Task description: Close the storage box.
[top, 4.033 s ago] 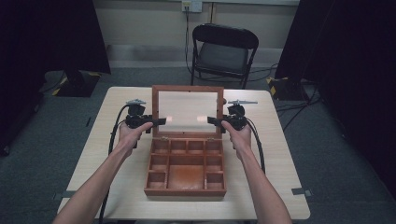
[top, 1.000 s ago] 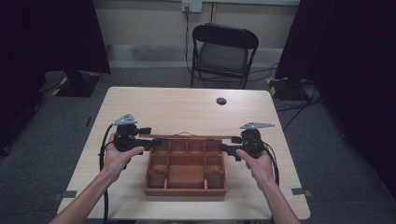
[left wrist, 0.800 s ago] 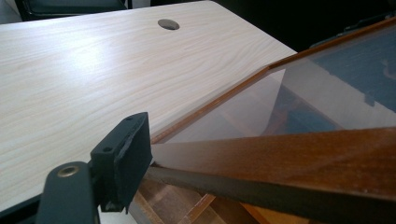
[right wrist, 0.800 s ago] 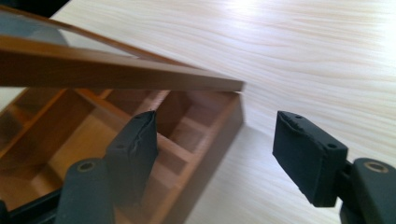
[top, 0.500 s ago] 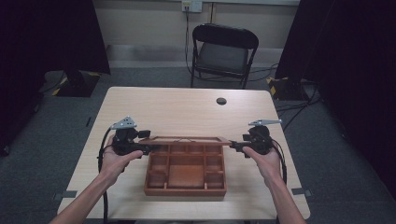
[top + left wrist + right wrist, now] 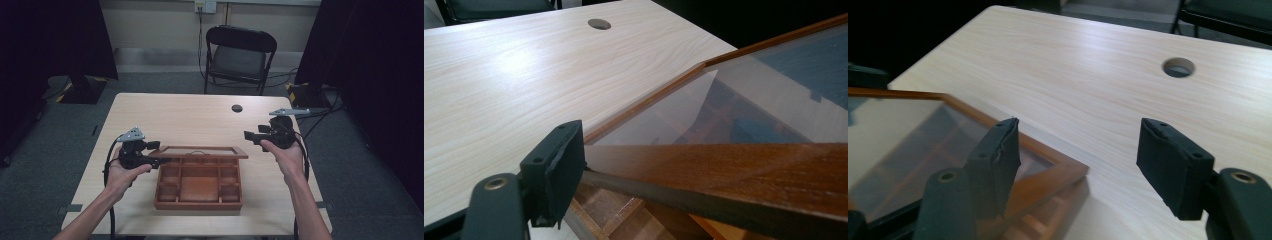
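A wooden box (image 6: 198,192) with several compartments sits on the near half of the table. Its glass lid (image 6: 200,151) hangs almost level just above it, still slightly raised. My left gripper (image 6: 159,161) is shut on the lid's left frame rail. In the left gripper view one pad (image 6: 555,172) presses against the wooden rail (image 6: 744,172), and the other jaw is hidden beneath it. My right gripper (image 6: 248,136) hovers open, above and to the right of the lid's right corner (image 6: 1053,175). Its jaws have just been closing, with nothing between them (image 6: 1083,165).
The pale wooden table (image 6: 175,115) has a round cable hole (image 6: 237,108) at the back right. A black folding chair (image 6: 240,55) stands behind the table. Dark curtains hang on both sides.
The lid came down from upright to nearly level. The right gripper let go of the lid's right edge and rose up and away to the right. The left gripper has stayed put on the lid.
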### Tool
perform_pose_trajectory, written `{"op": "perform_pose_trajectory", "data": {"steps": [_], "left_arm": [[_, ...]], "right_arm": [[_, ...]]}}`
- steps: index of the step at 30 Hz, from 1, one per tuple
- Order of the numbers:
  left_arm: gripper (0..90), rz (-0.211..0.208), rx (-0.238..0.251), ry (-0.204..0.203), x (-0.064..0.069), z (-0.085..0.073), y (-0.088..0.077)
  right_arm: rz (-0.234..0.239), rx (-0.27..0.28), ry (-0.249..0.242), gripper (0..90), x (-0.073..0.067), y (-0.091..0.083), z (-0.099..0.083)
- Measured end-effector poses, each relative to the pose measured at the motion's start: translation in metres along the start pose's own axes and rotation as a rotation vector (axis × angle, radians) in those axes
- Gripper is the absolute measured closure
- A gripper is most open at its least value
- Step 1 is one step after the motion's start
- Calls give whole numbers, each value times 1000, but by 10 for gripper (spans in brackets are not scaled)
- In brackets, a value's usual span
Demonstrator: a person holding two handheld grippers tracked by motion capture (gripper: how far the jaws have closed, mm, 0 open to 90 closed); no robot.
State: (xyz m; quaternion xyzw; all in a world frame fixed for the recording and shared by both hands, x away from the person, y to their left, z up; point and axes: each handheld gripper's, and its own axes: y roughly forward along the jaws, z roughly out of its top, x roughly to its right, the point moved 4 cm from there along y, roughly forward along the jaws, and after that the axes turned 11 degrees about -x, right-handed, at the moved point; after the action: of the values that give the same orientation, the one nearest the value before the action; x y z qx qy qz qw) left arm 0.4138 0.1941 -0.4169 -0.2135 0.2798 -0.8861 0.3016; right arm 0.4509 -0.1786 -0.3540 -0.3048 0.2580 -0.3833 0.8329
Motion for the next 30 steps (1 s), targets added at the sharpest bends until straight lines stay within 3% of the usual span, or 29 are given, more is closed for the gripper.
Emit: {"op": "perform_pose_trajectory", "data": {"steps": [3,5,13,19,24,30], "left_arm": [[215,0,8,8,2,-1,0],[211,2,10,9,2,-1,-1],[164,7,11,21,3,-4,1],[160,10,9,26,3,-5,2],[158,23,16,40,4,-6,1],[157,20,10,38,4,-8,3]], "right_arm": [[77,20,-43,393,-16,-8,7],[101,21,-61,406,-25,-9,9],[265,-22,-210,548,-78,-6,17],[414,-84,-302,685,-113,7,22],[443,-138,-339,745,-125,23,23],[463,-181,-344,790,-129,37,21]]}}
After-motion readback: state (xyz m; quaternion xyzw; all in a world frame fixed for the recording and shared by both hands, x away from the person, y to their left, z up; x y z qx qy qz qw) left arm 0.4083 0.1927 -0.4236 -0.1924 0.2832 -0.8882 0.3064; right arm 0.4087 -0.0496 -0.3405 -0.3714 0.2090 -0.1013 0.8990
